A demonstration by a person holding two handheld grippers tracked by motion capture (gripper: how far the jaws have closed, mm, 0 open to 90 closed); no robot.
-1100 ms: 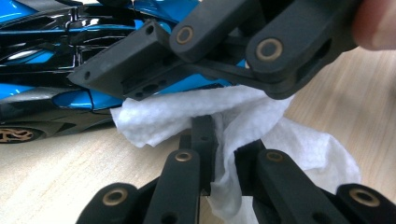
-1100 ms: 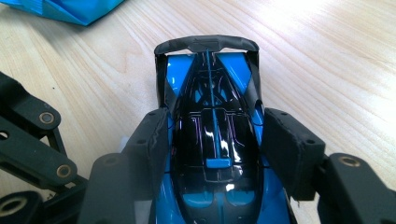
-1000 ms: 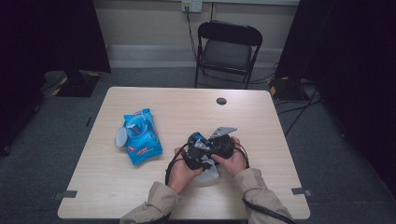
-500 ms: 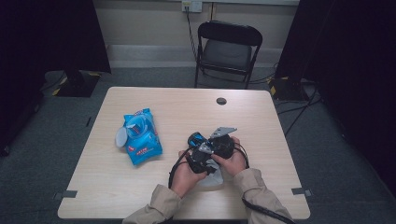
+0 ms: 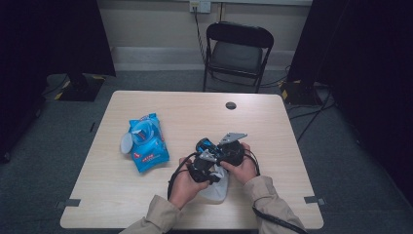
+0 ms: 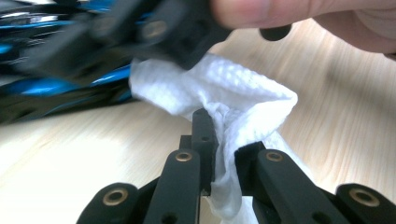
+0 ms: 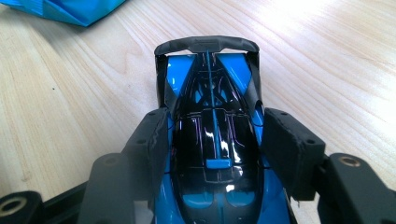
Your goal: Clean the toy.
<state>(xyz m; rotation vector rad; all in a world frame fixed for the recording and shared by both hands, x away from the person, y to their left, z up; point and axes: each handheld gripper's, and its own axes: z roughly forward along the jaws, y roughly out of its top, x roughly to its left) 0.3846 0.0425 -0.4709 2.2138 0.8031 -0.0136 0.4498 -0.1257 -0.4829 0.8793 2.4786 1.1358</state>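
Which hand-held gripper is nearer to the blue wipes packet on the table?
Left. The left hand-held gripper, shut on a white wipe, sits on the side facing the packet; the right hand-held gripper, clamping the toy car, is beyond it.

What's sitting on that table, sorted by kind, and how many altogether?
Toy car, blue and black: 1
White wipe: 1
Blue wipes packet: 1
Handheld grippers, left and right: 2
Total: 5
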